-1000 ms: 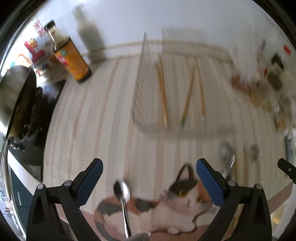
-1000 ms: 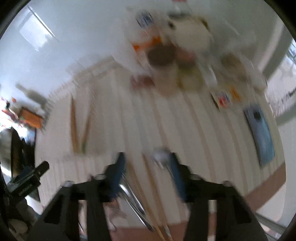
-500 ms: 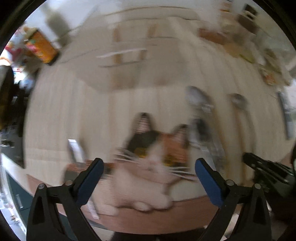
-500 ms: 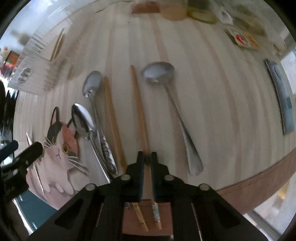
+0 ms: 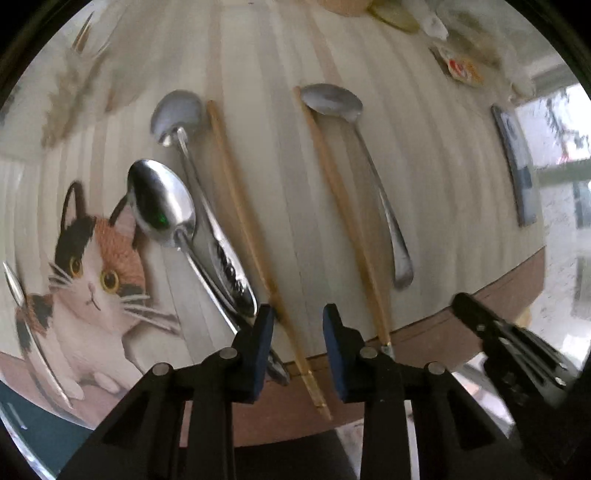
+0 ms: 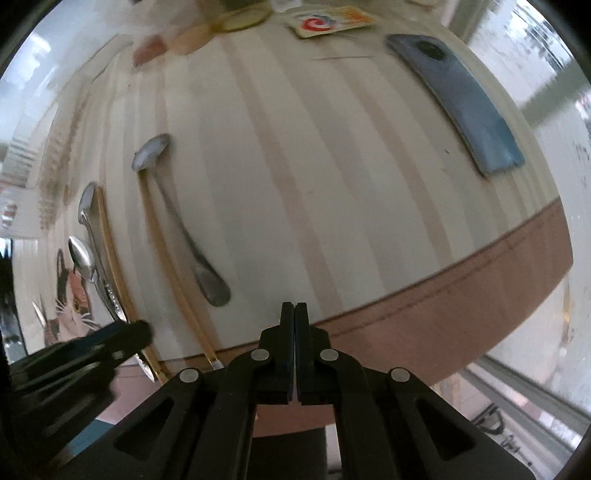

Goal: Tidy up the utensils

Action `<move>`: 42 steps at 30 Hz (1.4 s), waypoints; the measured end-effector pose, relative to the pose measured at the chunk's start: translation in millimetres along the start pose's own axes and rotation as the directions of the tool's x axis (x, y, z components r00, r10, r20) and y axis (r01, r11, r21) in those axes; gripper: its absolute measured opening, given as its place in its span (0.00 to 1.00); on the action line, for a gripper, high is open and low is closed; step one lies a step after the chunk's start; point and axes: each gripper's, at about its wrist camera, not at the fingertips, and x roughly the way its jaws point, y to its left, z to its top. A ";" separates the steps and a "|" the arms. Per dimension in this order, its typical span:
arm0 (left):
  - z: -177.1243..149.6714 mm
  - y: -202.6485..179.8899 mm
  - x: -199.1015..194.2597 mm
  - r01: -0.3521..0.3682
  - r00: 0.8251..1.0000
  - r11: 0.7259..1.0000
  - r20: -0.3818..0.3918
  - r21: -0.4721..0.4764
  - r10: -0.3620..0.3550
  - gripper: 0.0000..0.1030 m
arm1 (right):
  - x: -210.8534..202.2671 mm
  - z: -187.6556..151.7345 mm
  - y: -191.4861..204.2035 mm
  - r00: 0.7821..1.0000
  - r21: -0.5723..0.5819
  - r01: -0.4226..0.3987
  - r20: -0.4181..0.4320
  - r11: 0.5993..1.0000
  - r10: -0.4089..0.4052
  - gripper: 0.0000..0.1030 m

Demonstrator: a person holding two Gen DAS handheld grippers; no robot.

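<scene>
In the left wrist view, the left gripper (image 5: 298, 325) hangs over the near edge of the striped table (image 5: 424, 122), its blue pads apart with a chopstick (image 5: 255, 236) running up between them, untouched by either pad as far as can be seen. Just left of that chopstick lie two overlapping spoons: a shiny spoon (image 5: 162, 203) whose bowl rests at the edge of a cat-print mat (image 5: 88, 280), and a longer spoon (image 5: 177, 114) beside it, their handles crossing close to the left pad. To the right, a second chopstick (image 5: 343, 206) and a third spoon (image 5: 332, 101) lie side by side, their near ends toward the near edge. A phone (image 5: 515, 162) sits by the right edge. The right gripper shows as a black shape at the lower right.

In the right wrist view, the right gripper (image 6: 294, 314) has its pads pressed together with nothing between them, hovering at the near edge. The utensils lie well to its left; the phone (image 6: 469, 107) lies toward the far right corner, a sachet (image 6: 328, 22) near the far edge.
</scene>
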 end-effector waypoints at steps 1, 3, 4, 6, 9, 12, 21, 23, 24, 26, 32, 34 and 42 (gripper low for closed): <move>1.3 -3.0 0.5 -0.012 1.000 1.000 0.000 -0.001 0.012 0.21 | -1.7 -1.6 -5.1 1.000 0.015 -0.014 0.002 1.000 0.014 0.00; 1.4 -5.0 0.1 -0.051 0.999 0.999 0.008 0.012 0.051 0.07 | -4.4 -3.0 -10.2 1.000 0.035 -0.030 0.007 0.999 0.030 0.00; 0.9 -3.7 -0.6 -0.048 0.999 0.999 0.016 0.017 0.047 0.06 | -6.3 -2.6 -12.1 0.999 0.041 -0.039 0.009 0.998 0.039 0.00; -0.9 2.9 -1.8 -0.027 0.999 1.000 0.019 0.014 0.027 0.04 | -9.4 -0.8 -11.6 0.999 0.048 -0.051 0.015 0.998 0.051 0.00; -4.0 19.8 -5.6 -0.037 0.999 0.999 0.020 0.003 0.037 0.04 | -18.4 -0.1 -3.9 0.995 0.035 -0.096 0.015 0.995 0.095 0.00; -6.0 36.9 -9.4 -0.043 0.999 0.999 0.017 -0.020 0.043 0.04 | -21.0 -2.5 13.5 0.987 -0.024 -0.163 -0.012 0.986 0.162 0.01; -20.2 73.4 -18.5 0.010 0.999 0.998 0.036 -0.055 -0.008 0.04 | -4.5 -4.4 66.6 0.994 -0.226 -0.109 -0.014 0.968 0.109 0.01; -25.5 91.7 -24.9 0.030 0.999 0.998 0.038 -0.050 -0.028 0.05 | -4.5 -1.6 75.5 0.998 -0.277 -0.055 0.004 0.959 0.059 0.01; -25.6 95.6 -25.8 0.040 0.999 0.998 0.037 -0.049 -0.038 0.05 | -4.6 2.6 79.8 0.998 -0.287 -0.054 -0.004 0.956 0.056 0.01; -31.9 110.6 -27.1 0.063 0.997 0.997 0.037 -0.054 -0.061 0.05 | -12.2 1.8 82.0 0.999 -0.296 -0.035 0.026 0.955 0.044 0.01; -31.2 129.3 -29.3 0.086 0.996 0.995 0.027 -0.059 -0.085 0.07 | -7.7 2.6 79.5 0.995 -0.284 -0.099 -0.035 0.954 0.093 0.03; -30.3 126.2 -29.4 0.084 0.996 0.995 0.026 -0.056 -0.083 0.07 | -10.8 0.8 75.4 0.995 -0.293 -0.099 -0.027 0.951 0.095 0.04; -27.2 107.8 -26.4 0.072 0.997 0.996 0.026 -0.047 -0.071 0.08 | -8.7 -10.4 68.2 0.985 -0.220 -0.146 -0.125 0.964 0.120 0.00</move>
